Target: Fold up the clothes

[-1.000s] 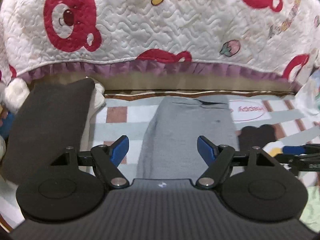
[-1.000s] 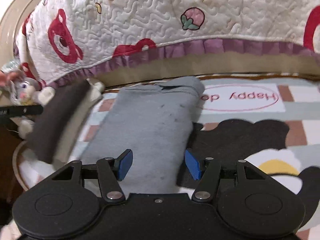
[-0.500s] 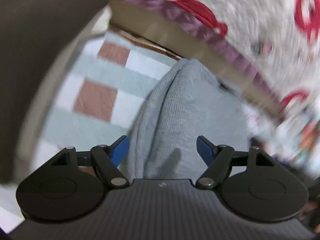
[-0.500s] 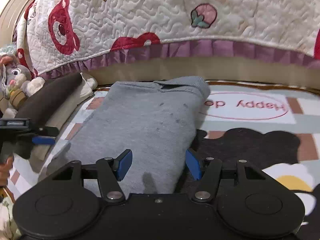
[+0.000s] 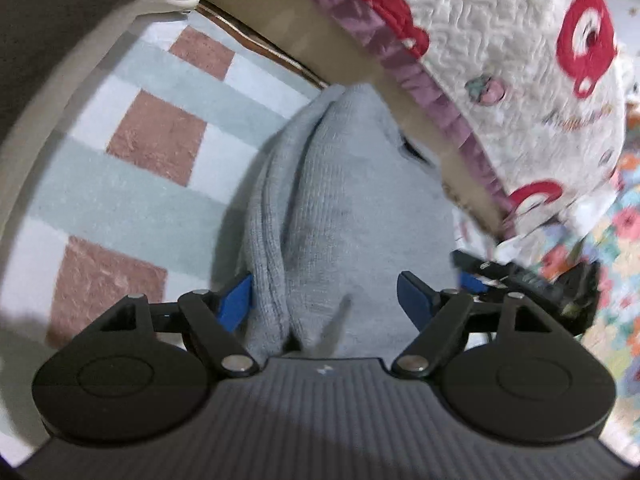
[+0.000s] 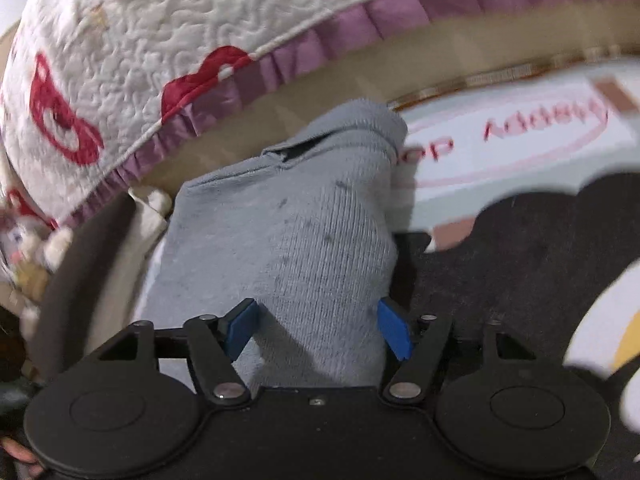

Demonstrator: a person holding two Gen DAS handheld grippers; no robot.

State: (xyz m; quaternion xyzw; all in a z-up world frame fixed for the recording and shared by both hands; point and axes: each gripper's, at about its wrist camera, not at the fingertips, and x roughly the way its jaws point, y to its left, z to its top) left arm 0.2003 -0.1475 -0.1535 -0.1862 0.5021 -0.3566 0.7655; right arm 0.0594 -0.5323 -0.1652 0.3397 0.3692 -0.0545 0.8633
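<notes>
**One grey garment, two grippers over its near end**

Left gripper (image 5: 324,300): jaws wide and opening, the garment's folded left edge between them; one blue pad sits just beside that edge, contact not certain. Right gripper (image 6: 318,328): jaws wide and opening, straddling the near right part of the cloth, pads not pressing.

The grey knit garment (image 6: 288,232) (one item, folded lengthwise) lies on a checked rug (image 5: 120,184), its far end at the bed's base. One dark bear figure (image 6: 520,264) on the rug lies to its right. Beyond hangs one quilted bedspread (image 6: 168,40) with red bears and a purple frill.
</notes>
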